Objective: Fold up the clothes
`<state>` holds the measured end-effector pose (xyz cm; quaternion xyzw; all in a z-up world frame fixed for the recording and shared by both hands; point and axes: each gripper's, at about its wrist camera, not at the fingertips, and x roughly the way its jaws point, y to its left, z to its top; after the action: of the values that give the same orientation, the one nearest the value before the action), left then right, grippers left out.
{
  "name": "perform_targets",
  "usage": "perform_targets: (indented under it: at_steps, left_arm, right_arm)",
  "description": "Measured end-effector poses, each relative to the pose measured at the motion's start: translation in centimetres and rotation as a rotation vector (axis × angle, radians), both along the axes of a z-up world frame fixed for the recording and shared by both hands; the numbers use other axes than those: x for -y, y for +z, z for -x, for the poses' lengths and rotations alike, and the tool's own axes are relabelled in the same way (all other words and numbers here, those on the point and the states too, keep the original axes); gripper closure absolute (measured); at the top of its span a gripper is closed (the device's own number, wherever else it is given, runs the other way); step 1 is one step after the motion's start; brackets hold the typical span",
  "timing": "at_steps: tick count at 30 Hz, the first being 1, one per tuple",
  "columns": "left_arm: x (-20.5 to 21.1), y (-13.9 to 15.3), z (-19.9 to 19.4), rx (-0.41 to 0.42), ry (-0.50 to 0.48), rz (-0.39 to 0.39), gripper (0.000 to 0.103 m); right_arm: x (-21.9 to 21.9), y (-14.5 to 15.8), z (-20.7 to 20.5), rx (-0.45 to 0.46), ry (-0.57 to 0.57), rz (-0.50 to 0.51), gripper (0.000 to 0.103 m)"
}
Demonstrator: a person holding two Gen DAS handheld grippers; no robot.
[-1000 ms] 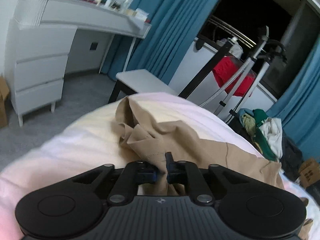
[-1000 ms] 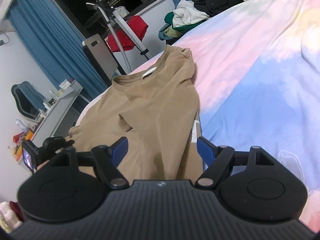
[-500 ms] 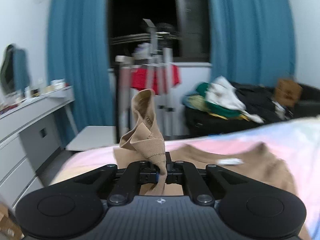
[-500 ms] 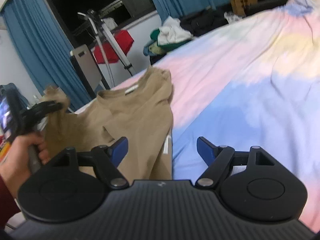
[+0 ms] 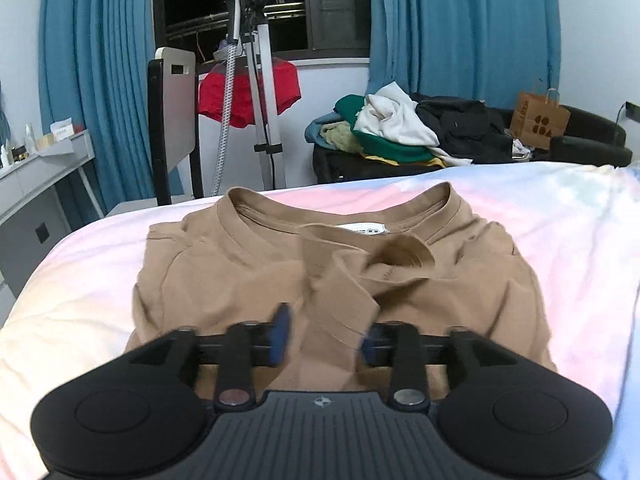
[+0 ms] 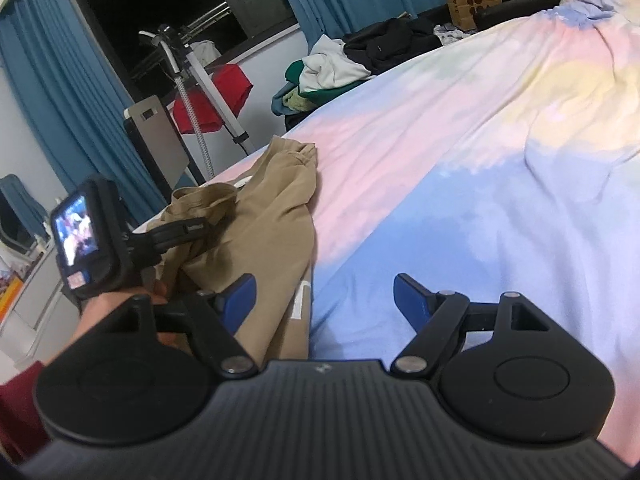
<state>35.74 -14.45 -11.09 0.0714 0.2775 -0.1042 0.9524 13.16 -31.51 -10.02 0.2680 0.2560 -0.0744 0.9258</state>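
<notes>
- The tan T-shirt (image 5: 248, 280) is lying on the bed (image 5: 580, 240), over the pastel bedspread, with its neckline (image 5: 240, 220) pointing toward the window side of the room
- One sleeve (image 5: 360, 276) is lying folded in over the shirt's chest, just below the white neck label (image 5: 366, 231)
- The left claw (image 5: 324, 334) is hovering over the lower part of the shirt with its jaws spread apart, the sleeve's hem lying between its blue fingertips (image 5: 280, 330), which are blurred
- From the right wrist view, the left claw (image 6: 192, 228) is reaching over the bunched shirt (image 6: 264, 224), a bare hand (image 6: 108, 312) gripping its handle; whether cloth is touching it cannot be told from there
- The right claw (image 6: 324, 300) is gaping wide and gripping nothing, positioned at the shirt's right edge where tan cloth meets the blue patch of the bedspread (image 6: 500, 220)
- Beyond the shirt, a garment steamer stand (image 5: 260, 92) is standing beside a red garment (image 5: 248, 92)
- To the right of the steamer, a heap of clothes (image 5: 392, 128) is sitting on a dark sofa, with a brown paper bag (image 5: 540, 122) further right
</notes>
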Motion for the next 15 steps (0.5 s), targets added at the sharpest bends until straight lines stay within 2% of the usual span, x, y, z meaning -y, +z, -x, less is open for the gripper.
perform_targets:
  at_steps: [2, 4, 7, 10, 13, 15]
  left_arm:
    - [-1.1, 1.4, 1.8, 0.003, -0.007, 0.01, 0.046]
    - [-2.3, 3.2, 4.3, 0.01, -0.013, 0.008, 0.033]
    - [-3.3, 6.2, 9.4, 0.008, -0.027, -0.002, 0.02]
    - [-4.7, 9.6, 15.6, -0.009, -0.041, -0.027, 0.018]
    - [-5.7, 12.7, 21.9, -0.029, -0.029, -0.073, 0.005]
    - [-6.7, 15.0, 25.8, -0.055, -0.044, -0.064, 0.003]
  right_arm:
    - [-0.3, 0.0, -0.2, -0.003, 0.01, 0.017, 0.025]
    - [-0.7, 0.0, -0.3, -0.006, 0.017, 0.031, 0.025]
    - [-1.1, 0.2, -0.2, -0.008, 0.019, 0.058, 0.025]
    - [-1.4, 0.5, -0.1, -0.009, 0.018, 0.07, 0.025]
    - [-1.8, 0.7, 0.0, -0.012, 0.022, 0.083, 0.026]
    - [-2.0, 0.8, 0.1, -0.019, 0.022, 0.082, 0.026]
